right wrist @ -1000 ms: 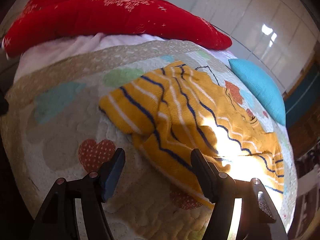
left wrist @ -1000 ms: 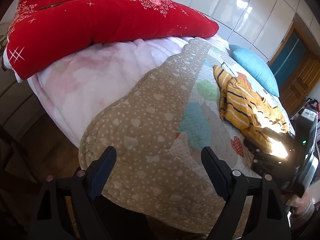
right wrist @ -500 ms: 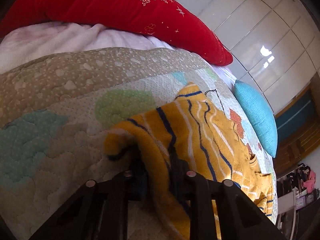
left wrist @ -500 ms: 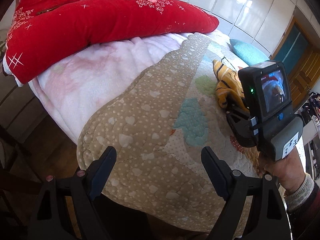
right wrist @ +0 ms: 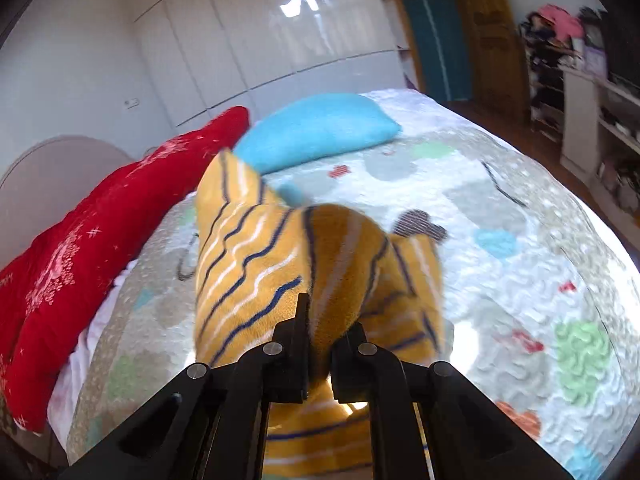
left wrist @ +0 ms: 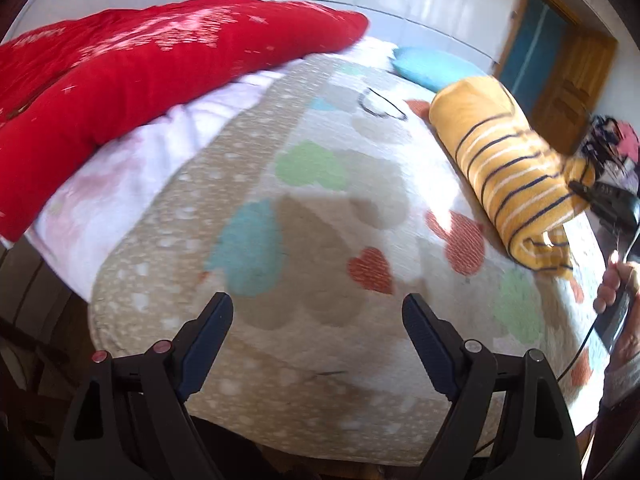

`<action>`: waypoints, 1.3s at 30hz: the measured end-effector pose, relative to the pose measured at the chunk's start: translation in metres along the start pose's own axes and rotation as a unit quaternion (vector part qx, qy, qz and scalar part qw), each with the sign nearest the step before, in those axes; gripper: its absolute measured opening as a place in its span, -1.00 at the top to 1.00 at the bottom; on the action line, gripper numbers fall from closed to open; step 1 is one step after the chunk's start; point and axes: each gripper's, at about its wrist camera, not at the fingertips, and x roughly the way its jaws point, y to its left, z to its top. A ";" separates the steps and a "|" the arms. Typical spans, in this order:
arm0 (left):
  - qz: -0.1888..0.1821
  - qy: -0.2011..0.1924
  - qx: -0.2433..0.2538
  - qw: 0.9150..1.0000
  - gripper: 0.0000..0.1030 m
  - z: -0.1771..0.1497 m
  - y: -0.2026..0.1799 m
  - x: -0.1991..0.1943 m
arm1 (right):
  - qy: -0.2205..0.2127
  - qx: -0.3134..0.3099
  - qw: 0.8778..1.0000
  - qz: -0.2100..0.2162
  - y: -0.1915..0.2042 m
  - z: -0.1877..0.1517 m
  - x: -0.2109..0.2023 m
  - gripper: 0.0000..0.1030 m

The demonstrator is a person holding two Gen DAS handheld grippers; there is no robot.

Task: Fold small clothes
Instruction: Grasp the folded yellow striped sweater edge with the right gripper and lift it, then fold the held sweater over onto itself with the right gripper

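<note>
A small yellow garment with navy and white stripes [right wrist: 280, 264] hangs lifted over the bed, pinched in my right gripper [right wrist: 326, 320], which is shut on its edge. In the left wrist view the same garment [left wrist: 516, 168] is stretched up at the right, held by the right gripper [left wrist: 580, 190] in a hand. My left gripper [left wrist: 318, 316] is open and empty, low over the quilt's near edge, well left of the garment.
A quilt with coloured hearts [left wrist: 320, 200] covers the bed. A red duvet [left wrist: 120, 80] lies along the far left, a turquoise pillow [right wrist: 320, 128] at the head. White wardrobes [right wrist: 260, 40], a wooden door [left wrist: 572, 80] and cluttered shelves [right wrist: 580, 60] surround the bed.
My right gripper closed on the striped garment and lifted it off the quilt, swinging to the right. My left gripper stayed open and turned towards the middle of the bed.
</note>
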 end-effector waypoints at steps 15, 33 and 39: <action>-0.023 0.031 0.096 0.995 -0.66 0.002 -0.087 0.015 | 0.032 0.057 0.996 0.067 -0.059 -0.074 -0.021 0.87; -0.067 0.072 0.116 0.988 -0.66 0.001 -0.121 0.042 | -0.038 0.092 0.992 0.078 -0.117 -0.050 -0.078 -0.03; -0.062 0.073 0.108 0.990 -0.66 -0.001 -0.120 0.039 | 0.031 0.052 0.990 0.126 -0.092 0.027 0.019 -0.26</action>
